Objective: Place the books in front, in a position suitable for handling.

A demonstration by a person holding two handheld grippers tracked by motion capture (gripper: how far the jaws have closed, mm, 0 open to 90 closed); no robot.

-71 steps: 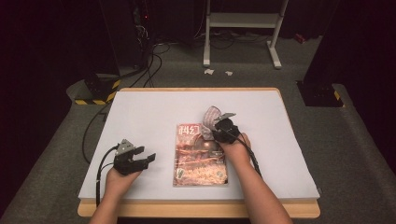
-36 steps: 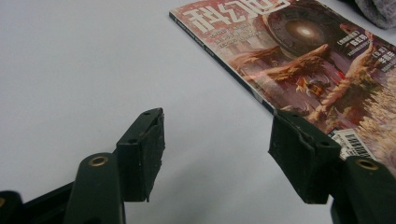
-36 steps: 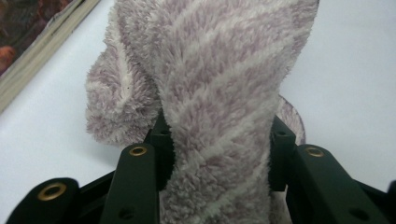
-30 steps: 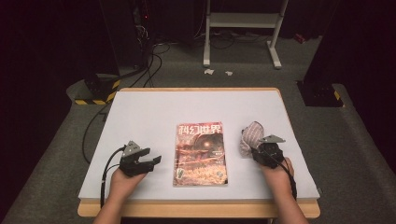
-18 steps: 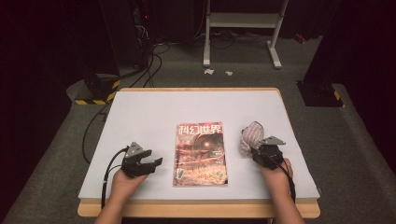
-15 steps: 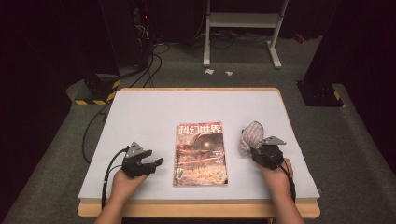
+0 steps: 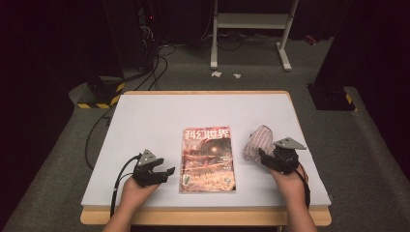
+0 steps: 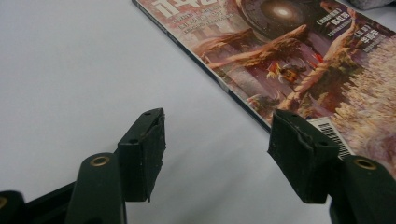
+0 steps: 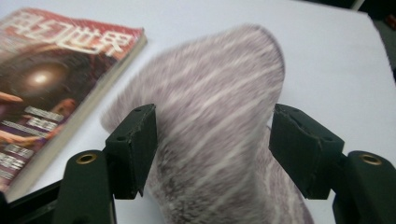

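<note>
1. Two hands come in from the near edge of the worktop (image 7: 145, 121), one on either side of the magazine (image 7: 208, 157) that lies flat near its middle.
2. My left tool (image 7: 162, 173) sits low just left of the magazine's near left corner, forearm angled inward, pointing toward the magazine; its jaws are spread with nothing between them.
3. My right tool (image 7: 261, 155) is right of the magazine, wrist straight, pointing away from me at the striped grey sock (image 7: 257, 142), which lies bunched on the worktop just right of the magazine's upper right corner.
4. From the right tool's own camera, its jaws have just been opening: the sock (image 9: 219, 116) stands between them, and I see a gap on the right side; the left pad sits right at the fabric's edge.
5. The left tool's camera shows the magazine's spine, barcode and cover art (image 8: 299, 60) up close, beyond the right-hand jaw; from above these are too small to read.
</note>
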